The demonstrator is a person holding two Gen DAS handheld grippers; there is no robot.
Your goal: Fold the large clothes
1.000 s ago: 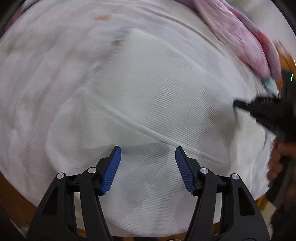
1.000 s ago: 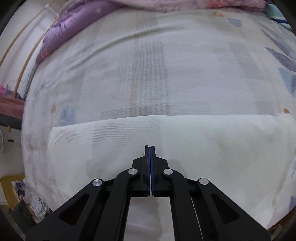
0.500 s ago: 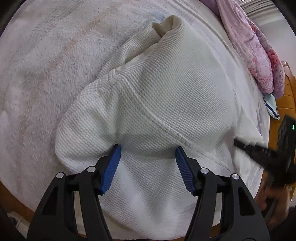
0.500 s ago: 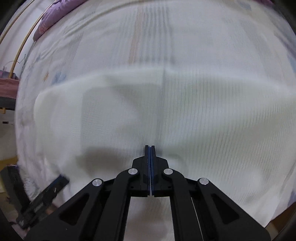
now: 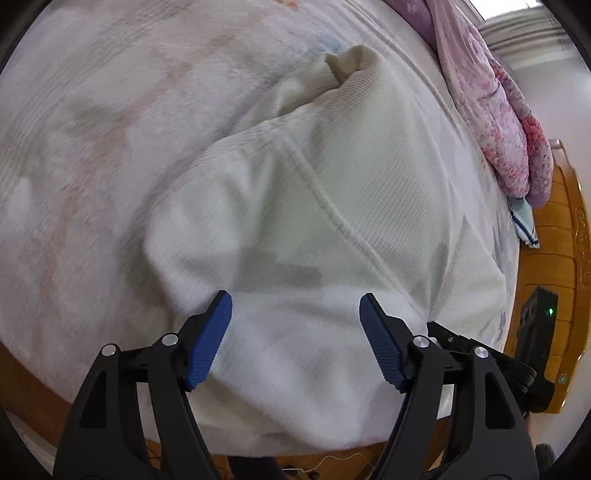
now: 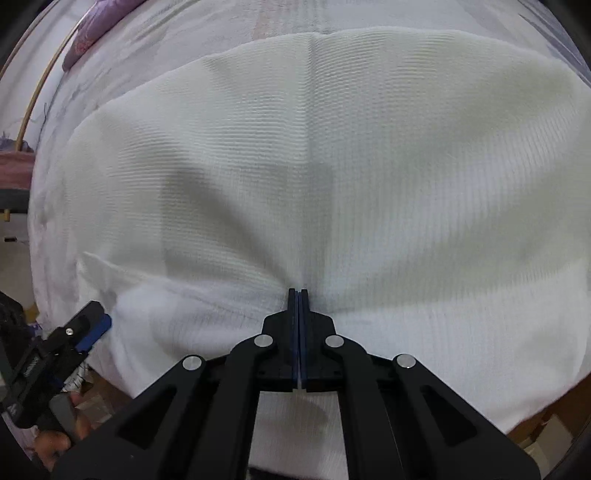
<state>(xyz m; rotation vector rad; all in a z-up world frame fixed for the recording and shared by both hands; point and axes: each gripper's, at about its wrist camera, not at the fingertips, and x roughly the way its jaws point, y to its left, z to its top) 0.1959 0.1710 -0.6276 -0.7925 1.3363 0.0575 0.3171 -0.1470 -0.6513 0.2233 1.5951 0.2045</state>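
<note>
I am working over a white waffle-knit garment (image 5: 332, 206) lying spread on a pale patterned bedsheet (image 5: 92, 147), its near hem reaching the edge of the bed. My left gripper (image 5: 295, 325) is hovering above that near part with its blue pads spread wide; its jaws have just been opening further, and only cloth lies below the gap, with nothing pinched. My right gripper (image 6: 298, 295) is pressed fully together, its tips sitting at a pucker in the knit (image 6: 332, 166), though I cannot tell whether any fabric is caught between them.

The left wrist view is showing a pink and purple floral quilt (image 5: 495, 122) bunched along the far right side, a striped white cloth (image 5: 522, 225) below it, and an orange wooden bed frame (image 5: 565, 258) beyond. The right wrist view is showing instead the garment's centre seam, a purple pillow (image 6: 96, 33) far left, and my left gripper (image 6: 86, 328) at the garment's left corner.
</note>
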